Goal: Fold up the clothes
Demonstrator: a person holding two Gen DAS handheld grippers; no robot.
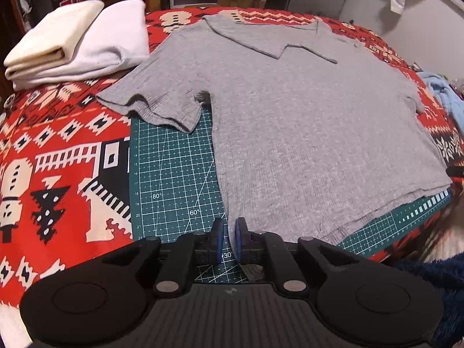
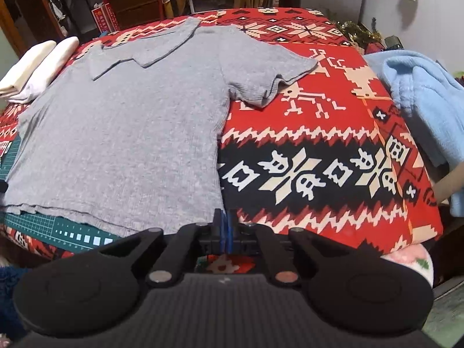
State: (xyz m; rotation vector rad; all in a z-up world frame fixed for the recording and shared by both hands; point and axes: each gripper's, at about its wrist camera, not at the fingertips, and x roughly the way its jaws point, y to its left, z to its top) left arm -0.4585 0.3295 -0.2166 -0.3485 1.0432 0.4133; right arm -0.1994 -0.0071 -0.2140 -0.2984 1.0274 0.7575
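A grey short-sleeved collared shirt (image 1: 304, 121) (image 2: 121, 133) lies flat, face up, with its collar at the far end and both sleeves spread. Its lower part rests on a green cutting mat (image 1: 174, 174) (image 2: 66, 232). My left gripper (image 1: 229, 240) is at the hem's near left corner; its blue pads (image 1: 218, 240) stand a narrow gap apart, the corner sits at their tips, and the mat shows between them. My right gripper (image 2: 226, 232) is at the hem's near right corner, its pads pressed almost together on the fabric edge.
A red patterned blanket (image 1: 58, 159) (image 2: 319, 150) covers the surface. Folded white and cream cloths (image 1: 78, 43) (image 2: 37, 66) are stacked at the far left. A light blue fleece (image 2: 420, 101) is heaped at the right edge. Shelves and boxes stand behind.
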